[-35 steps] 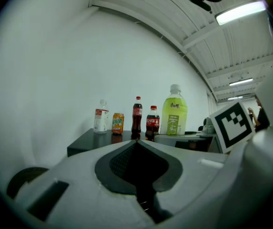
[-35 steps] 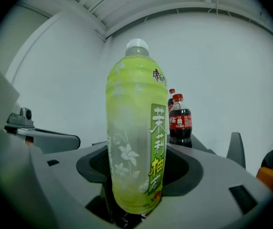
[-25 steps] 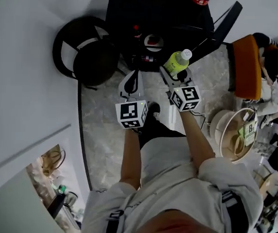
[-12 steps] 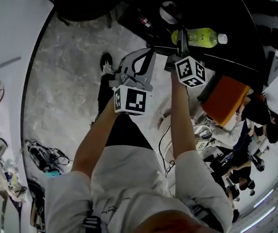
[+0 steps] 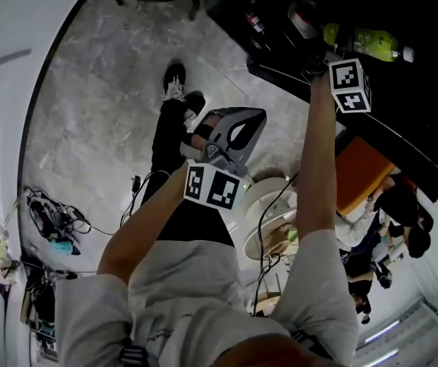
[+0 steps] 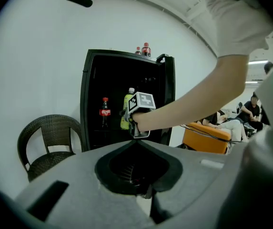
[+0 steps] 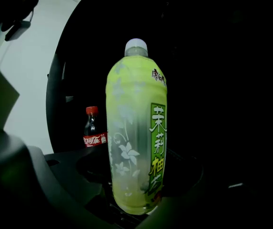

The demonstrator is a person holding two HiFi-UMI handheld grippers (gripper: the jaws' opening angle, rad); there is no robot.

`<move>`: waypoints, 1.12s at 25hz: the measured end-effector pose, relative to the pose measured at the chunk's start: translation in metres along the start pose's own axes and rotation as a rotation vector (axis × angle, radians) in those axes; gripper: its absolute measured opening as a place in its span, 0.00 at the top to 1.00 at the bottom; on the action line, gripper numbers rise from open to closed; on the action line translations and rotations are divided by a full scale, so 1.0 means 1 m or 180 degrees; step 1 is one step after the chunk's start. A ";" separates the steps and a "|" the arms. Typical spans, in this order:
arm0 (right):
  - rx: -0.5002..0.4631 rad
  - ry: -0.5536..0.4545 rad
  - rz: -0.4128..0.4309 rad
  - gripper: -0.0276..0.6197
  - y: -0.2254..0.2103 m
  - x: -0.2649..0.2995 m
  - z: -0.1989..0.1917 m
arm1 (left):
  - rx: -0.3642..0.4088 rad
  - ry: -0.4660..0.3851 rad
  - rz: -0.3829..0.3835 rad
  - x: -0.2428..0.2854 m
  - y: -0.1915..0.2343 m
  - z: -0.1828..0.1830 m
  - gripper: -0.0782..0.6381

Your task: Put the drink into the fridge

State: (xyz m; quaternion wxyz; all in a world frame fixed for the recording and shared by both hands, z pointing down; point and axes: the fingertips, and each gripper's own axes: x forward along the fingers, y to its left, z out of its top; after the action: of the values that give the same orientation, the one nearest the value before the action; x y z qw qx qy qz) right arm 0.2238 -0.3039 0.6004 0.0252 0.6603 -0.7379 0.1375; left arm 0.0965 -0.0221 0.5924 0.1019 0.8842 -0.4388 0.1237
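Note:
The drink is a green tea bottle [image 7: 136, 137] with a white cap, standing upright between the jaws of my right gripper [image 7: 137, 205], which is shut on its lower part. In the head view the green tea bottle [image 5: 368, 43] and my right gripper [image 5: 319, 61] are inside the open black fridge [image 5: 433, 21]. A cola bottle [image 7: 93, 128] stands on the fridge shelf behind and to the left. From the left gripper view the green tea bottle [image 6: 127, 109] is held in the fridge [image 6: 91, 94] next to the cola bottle [image 6: 105, 112]. My left gripper [image 5: 238, 128] hangs back, shut and empty.
A dark wicker chair [image 6: 50, 137] stands left of the fridge. Two bottles [image 6: 142, 50] sit on top of it. An orange seat [image 5: 364, 170] with seated people is to the right. A round white stand [image 5: 268, 212] and cables [image 5: 50, 220] lie on the floor.
My right gripper has carried the green bottle up and to the right, deeper into the fridge. The left gripper has dropped back toward the body, and the head view has swung round.

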 end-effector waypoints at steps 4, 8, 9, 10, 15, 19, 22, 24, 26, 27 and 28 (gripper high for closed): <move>-0.0160 -0.0008 0.0021 0.52 0.006 0.026 0.005 | 0.0003 0.0138 0.0000 -0.005 -0.001 -0.022 0.88; -0.0504 -0.0066 -0.0010 0.52 0.015 0.041 0.005 | 0.0092 0.0131 0.0082 -0.003 0.014 -0.020 0.88; -0.0514 -0.0082 -0.0022 0.52 0.016 0.043 0.006 | 0.0097 0.0109 0.0113 -0.002 0.017 -0.017 0.88; -0.0504 -0.0089 -0.0027 0.52 0.016 0.044 0.007 | 0.0111 0.0089 0.0137 -0.001 0.019 -0.013 0.88; -0.0445 -0.0028 0.0036 0.52 0.015 0.048 0.000 | 0.0164 0.0049 0.0142 0.000 0.016 -0.004 0.88; -0.0237 0.0128 0.0165 0.52 0.014 0.044 -0.008 | 0.0163 0.0044 0.0084 -0.003 0.007 0.000 0.88; -0.0300 0.0081 0.0257 0.50 0.019 0.022 -0.006 | 0.0171 0.0098 0.0021 -0.009 0.001 -0.001 0.88; -0.0350 0.0053 0.0183 0.50 0.015 -0.003 -0.008 | 0.0171 0.0141 -0.0061 -0.013 -0.003 -0.003 0.88; -0.0376 0.0054 0.0097 0.50 0.011 -0.033 -0.012 | 0.0129 0.0150 -0.0114 -0.015 -0.004 -0.001 0.88; -0.0403 0.0080 0.0100 0.50 0.012 -0.049 -0.014 | 0.0055 0.0144 -0.0089 -0.015 -0.002 0.002 0.88; -0.0422 0.0116 0.0128 0.50 0.015 -0.065 -0.017 | -0.0052 0.0136 -0.0038 -0.015 0.002 0.006 0.88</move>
State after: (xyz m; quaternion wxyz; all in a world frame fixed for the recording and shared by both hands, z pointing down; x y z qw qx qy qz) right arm 0.2150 -0.2353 0.6001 0.0795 0.6396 -0.7579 0.1009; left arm 0.0875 -0.0140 0.5821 0.1193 0.8831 -0.4323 0.1383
